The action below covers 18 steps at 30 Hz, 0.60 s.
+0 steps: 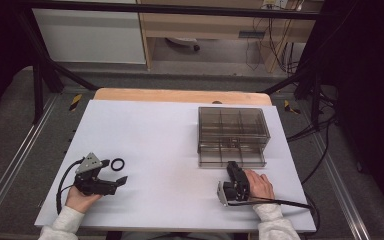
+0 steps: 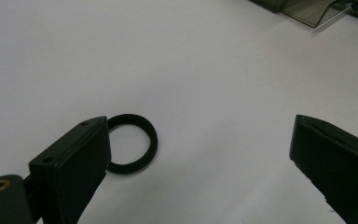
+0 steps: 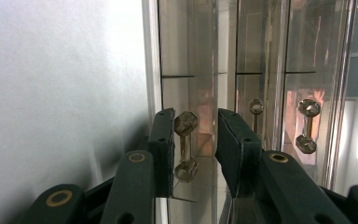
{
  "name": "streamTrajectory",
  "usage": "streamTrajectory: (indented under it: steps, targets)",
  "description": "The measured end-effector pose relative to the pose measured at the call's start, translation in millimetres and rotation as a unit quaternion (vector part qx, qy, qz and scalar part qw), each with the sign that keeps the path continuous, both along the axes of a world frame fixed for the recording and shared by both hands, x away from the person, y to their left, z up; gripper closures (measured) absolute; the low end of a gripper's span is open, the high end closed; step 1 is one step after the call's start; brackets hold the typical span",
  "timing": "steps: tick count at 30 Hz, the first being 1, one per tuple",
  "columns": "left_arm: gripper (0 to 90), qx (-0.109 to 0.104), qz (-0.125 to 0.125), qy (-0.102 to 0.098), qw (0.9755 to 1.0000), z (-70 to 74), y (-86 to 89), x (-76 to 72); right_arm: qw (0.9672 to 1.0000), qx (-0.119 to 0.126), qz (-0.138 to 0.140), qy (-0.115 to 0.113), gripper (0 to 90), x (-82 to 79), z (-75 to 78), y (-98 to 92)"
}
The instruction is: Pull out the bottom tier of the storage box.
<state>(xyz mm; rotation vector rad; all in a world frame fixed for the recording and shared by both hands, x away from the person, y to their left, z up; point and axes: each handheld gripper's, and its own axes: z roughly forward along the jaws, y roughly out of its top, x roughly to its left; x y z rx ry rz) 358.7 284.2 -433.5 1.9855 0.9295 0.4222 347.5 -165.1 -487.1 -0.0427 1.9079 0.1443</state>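
Note:
A black ring (image 1: 118, 159) lies flat on the white table (image 1: 170, 135) at the front left. My left gripper (image 1: 113, 171) stands open right beside it. In the left gripper view the ring (image 2: 152, 140) rests against the tip of the left jaw, outside the wide gap of the left gripper (image 2: 200, 126). A smoky clear drawer box (image 1: 233, 131) stands at the right. My right gripper (image 1: 232, 166) points at its front. In the right gripper view a clear knob handle (image 3: 186, 147) sits between the jaws of the right gripper (image 3: 193, 116), close to the left pad, with a gap to the right pad.
Two more drawer handles (image 3: 256, 107) (image 3: 307, 126) show further along the box front. A corner of the box (image 2: 307, 9) is at the top right of the left gripper view. Cables trail off the table's right side, and a wooden edge (image 1: 180, 95) runs along the back.

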Motion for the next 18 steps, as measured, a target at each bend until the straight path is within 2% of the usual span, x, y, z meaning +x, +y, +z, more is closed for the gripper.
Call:
streamTrajectory:
  steps: [18]
  targets:
    - [4.9,-0.001,0.001,0.0,1.0,-0.2,0.0,0.0,0.9999,0.002,-0.001,0.011,68.3,-4.1,1.7,0.1]
